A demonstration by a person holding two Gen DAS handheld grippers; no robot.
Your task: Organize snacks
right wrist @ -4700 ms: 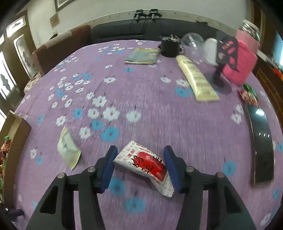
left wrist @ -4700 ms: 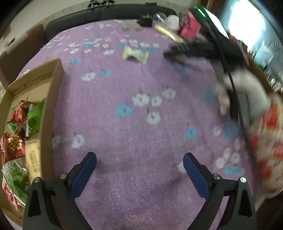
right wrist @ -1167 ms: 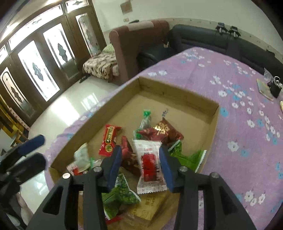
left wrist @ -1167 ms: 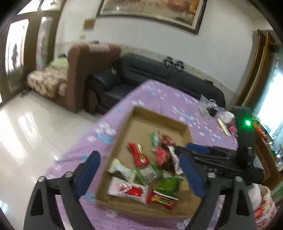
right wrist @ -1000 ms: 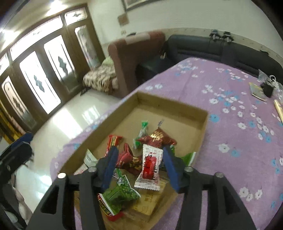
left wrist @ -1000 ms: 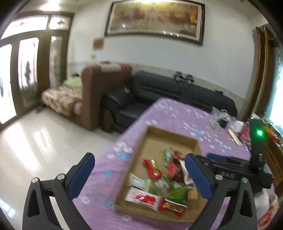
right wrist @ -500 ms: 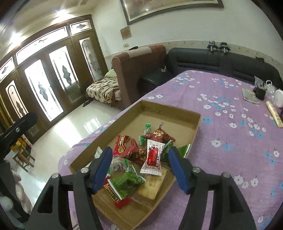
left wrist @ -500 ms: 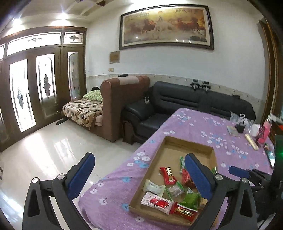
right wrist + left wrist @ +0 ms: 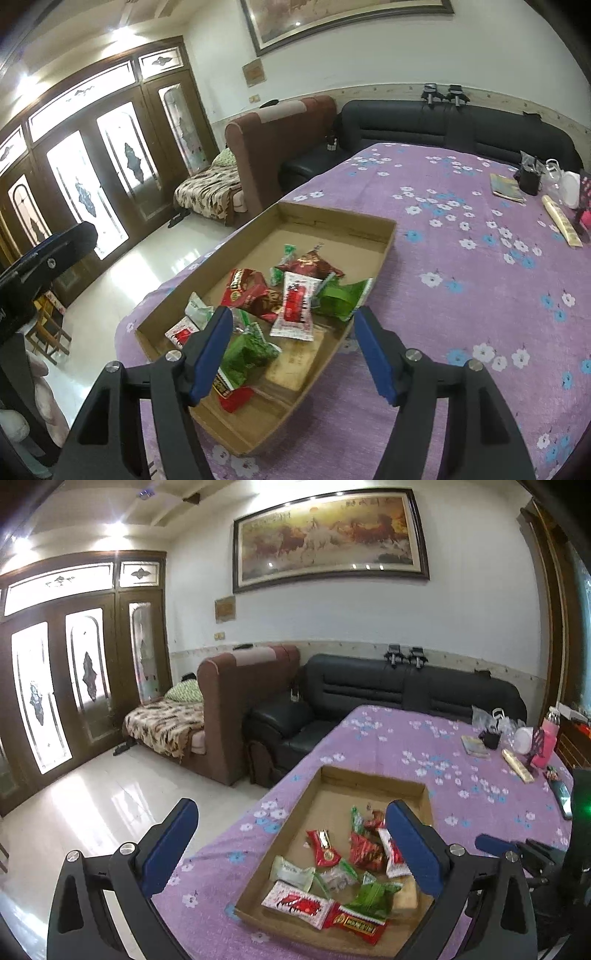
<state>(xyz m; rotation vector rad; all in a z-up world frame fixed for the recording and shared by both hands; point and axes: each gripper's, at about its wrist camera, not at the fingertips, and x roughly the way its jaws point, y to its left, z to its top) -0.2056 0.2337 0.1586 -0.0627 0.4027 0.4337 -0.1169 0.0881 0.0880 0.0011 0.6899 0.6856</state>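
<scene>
1. My right gripper point(image 9: 291, 345) has let go of the white-and-red packet point(image 9: 295, 306). A second ago that packet sat between my fingers; now it lies on top of the pile in the cardboard tray point(image 9: 386, 242), and my fingers stand wide apart with nothing between them.
2. I have pulled both tools up and back. The tray looks smaller in both wrist views than it did half a second ago, and much of the room shows.
3. My left gripper point(image 9: 291, 845) is spread open as well and empty, held high above the near corner of the tray.
4. I judge this drop-off done: the snack carried over from the purple floral cloth point(image 9: 480, 266) is in the tray.
5. The tray holds a loose heap: a red bar wrapper point(image 9: 323, 847), dark red packets point(image 9: 310, 266), green packets point(image 9: 343, 295), a second white-and-red packet point(image 9: 295, 904) near the front wall, and a pale one point(image 9: 290, 871).
6. The far half of the tray is bare cardboard.
7. I see no loose snack on the cloth in either view, only a booklet point(image 9: 506, 188), a long yellow pack point(image 9: 561, 219) and cups at the far end.
</scene>
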